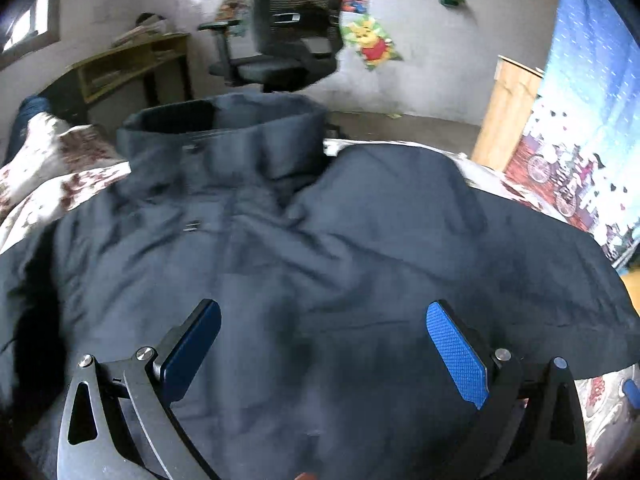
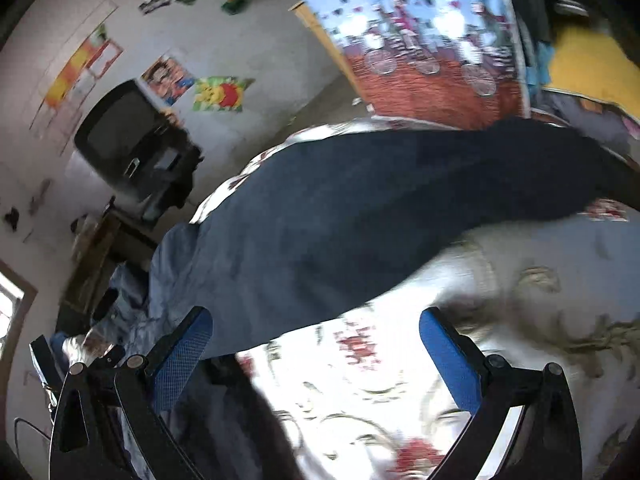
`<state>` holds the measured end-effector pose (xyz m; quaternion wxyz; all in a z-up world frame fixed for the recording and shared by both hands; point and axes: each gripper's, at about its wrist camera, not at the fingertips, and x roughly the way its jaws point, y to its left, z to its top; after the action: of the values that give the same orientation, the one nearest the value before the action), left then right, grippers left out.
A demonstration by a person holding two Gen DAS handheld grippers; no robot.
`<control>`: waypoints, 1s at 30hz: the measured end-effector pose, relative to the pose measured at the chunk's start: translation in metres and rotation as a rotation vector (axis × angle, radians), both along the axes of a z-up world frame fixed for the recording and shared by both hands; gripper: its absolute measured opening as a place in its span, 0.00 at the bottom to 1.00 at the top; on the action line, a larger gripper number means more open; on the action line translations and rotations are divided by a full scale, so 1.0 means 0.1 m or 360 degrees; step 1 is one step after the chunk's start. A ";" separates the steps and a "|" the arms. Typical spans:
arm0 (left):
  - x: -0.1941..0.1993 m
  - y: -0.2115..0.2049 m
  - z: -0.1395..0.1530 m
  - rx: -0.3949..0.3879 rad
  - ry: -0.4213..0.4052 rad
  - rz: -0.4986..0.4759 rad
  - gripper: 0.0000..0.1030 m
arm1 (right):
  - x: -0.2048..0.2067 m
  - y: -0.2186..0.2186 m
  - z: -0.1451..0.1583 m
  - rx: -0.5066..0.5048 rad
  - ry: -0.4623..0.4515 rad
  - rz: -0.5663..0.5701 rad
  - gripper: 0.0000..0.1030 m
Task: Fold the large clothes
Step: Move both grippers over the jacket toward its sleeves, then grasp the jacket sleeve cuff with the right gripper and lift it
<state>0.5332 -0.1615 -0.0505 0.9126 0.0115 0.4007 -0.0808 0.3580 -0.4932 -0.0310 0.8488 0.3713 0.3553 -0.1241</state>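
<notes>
Jacket (image 1: pixel 320 240) was spread on the floral bedspread (image 2: pixel 520 300); left gripper (image 1: pixel 324 348) and right gripper (image 2: pixel 316 356) were held wide open above it, empty.

White walls (image 1: pixel 432 92) with cartoon posters (image 1: pixel 372 42); far off, a black office chair (image 1: pixel 288 28), wooden desk (image 1: pixel 128 68) left, blue curtain (image 1: pixel 580 120) right.

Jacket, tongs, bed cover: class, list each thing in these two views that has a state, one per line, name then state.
Jacket: spread on the bed, front up, closed, collar standing, not yet folded.
Left tongs: open, over the jacket, gripping nothing.
Right tongs: open, over the jacket's edge and the bed cover, gripping nothing.
Bed cover: lying under the jacket, rumpled.
Chair: upright, unoccupied.
</notes>
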 end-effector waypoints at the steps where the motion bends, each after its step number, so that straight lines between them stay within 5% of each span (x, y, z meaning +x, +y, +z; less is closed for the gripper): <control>1: 0.02 -0.09 -0.03 0.0004 0.0001 -0.0027 0.98 | -0.07 -0.10 0.01 -0.0001 -0.0001 -0.0050 1.00; 8: 0.13 -0.46 -0.23 0.0066 0.0024 -0.0084 0.98 | -0.29 -0.58 0.05 -0.0028 -0.0090 -0.0206 0.93; 20: 0.30 -0.59 -0.55 0.0213 0.0167 -0.0053 0.98 | -0.20 -1.00 -0.08 0.0052 0.0038 -0.0463 0.32; 25: 0.27 -0.51 -0.56 0.0170 0.0208 -0.0056 0.98 | -0.08 -0.78 0.19 -0.0318 0.0051 -0.0324 0.12; 30: 0.07 -0.21 -0.42 0.0131 0.0202 -0.0031 0.98 | -0.04 -0.52 0.51 -0.0583 -0.0030 -0.0233 0.10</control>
<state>0.5401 -0.1828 -0.0925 0.8833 0.0478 0.4605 -0.0736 0.3539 -0.5451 0.0202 0.8942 0.2367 0.2908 -0.2447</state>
